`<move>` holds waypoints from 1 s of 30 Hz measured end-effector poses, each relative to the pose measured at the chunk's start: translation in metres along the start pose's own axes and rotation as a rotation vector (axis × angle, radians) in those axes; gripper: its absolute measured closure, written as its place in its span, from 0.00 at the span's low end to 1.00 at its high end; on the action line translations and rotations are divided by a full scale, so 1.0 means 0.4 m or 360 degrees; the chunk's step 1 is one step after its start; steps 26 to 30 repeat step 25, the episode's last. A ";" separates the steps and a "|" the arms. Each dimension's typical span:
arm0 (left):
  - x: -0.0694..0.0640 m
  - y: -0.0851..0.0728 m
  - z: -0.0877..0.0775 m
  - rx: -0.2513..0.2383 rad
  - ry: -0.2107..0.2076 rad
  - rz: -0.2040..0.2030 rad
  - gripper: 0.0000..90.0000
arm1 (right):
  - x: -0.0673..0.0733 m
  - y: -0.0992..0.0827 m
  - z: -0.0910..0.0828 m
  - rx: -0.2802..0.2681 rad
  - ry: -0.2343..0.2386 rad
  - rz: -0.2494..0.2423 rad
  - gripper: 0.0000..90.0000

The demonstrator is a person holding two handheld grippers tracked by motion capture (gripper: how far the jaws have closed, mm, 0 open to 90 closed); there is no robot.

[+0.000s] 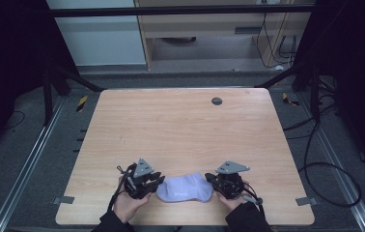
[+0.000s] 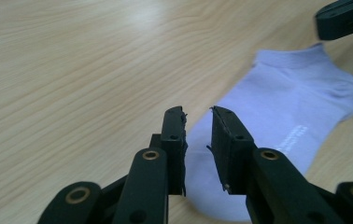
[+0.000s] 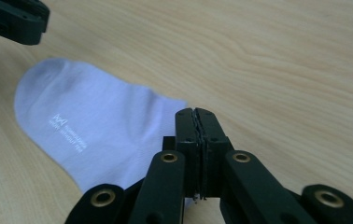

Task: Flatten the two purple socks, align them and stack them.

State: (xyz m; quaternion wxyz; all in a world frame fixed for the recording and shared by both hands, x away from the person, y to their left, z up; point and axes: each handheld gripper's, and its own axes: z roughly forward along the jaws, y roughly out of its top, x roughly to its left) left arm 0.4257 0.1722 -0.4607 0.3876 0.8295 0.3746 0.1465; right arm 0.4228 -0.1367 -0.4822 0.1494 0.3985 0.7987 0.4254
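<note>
A pale lilac ankle sock (image 1: 185, 188) lies flat on the wooden table (image 1: 180, 130) near its front edge, between the two grippers. My left gripper (image 1: 157, 182) hovers at the toe end. In the left gripper view its jaws (image 2: 198, 112) stand slightly open with nothing between them, and the sock (image 2: 296, 98) stretches ahead. My right gripper (image 1: 210, 180) sits at the cuff end. In the right gripper view it (image 3: 195, 112) is pressed shut, and the sock's (image 3: 95, 121) cuff corner runs up into the jaw tips. White lettering marks the sock's sole.
A dark round grommet (image 1: 217, 101) sits near the table's far edge. Grey tape tabs mark the front corners (image 1: 63, 199) (image 1: 304, 201). Cables (image 1: 325, 169) trail on the floor to the right, and metal rails run along both sides of the table.
</note>
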 end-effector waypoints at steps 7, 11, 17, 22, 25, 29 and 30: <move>0.064 -0.015 -0.024 -0.0034 0.0100 -0.0057 0.73 | -0.066 -0.004 -0.031 -0.0076 -0.0119 0.0074 0.86; 0.103 -0.027 -0.029 -0.0035 0.0174 -0.0083 0.62 | -0.116 -0.016 -0.044 -0.0093 -0.0218 0.0114 0.72; 0.162 -0.051 -0.036 -0.0012 0.0261 -0.0118 0.50 | -0.155 -0.031 -0.053 -0.0082 -0.0308 0.0145 0.54; 0.195 -0.065 -0.040 -0.0038 0.0289 -0.0174 0.41 | -0.189 -0.043 -0.062 -0.0070 -0.0369 0.0191 0.40; 0.214 -0.071 -0.045 -0.0033 0.0310 -0.0197 0.37 | -0.201 -0.048 -0.067 -0.0072 -0.0395 0.0197 0.35; 0.214 -0.071 -0.045 -0.0033 0.0310 -0.0197 0.37 | -0.201 -0.048 -0.067 -0.0072 -0.0395 0.0197 0.35; 0.214 -0.071 -0.045 -0.0033 0.0310 -0.0197 0.37 | -0.201 -0.048 -0.067 -0.0072 -0.0395 0.0197 0.35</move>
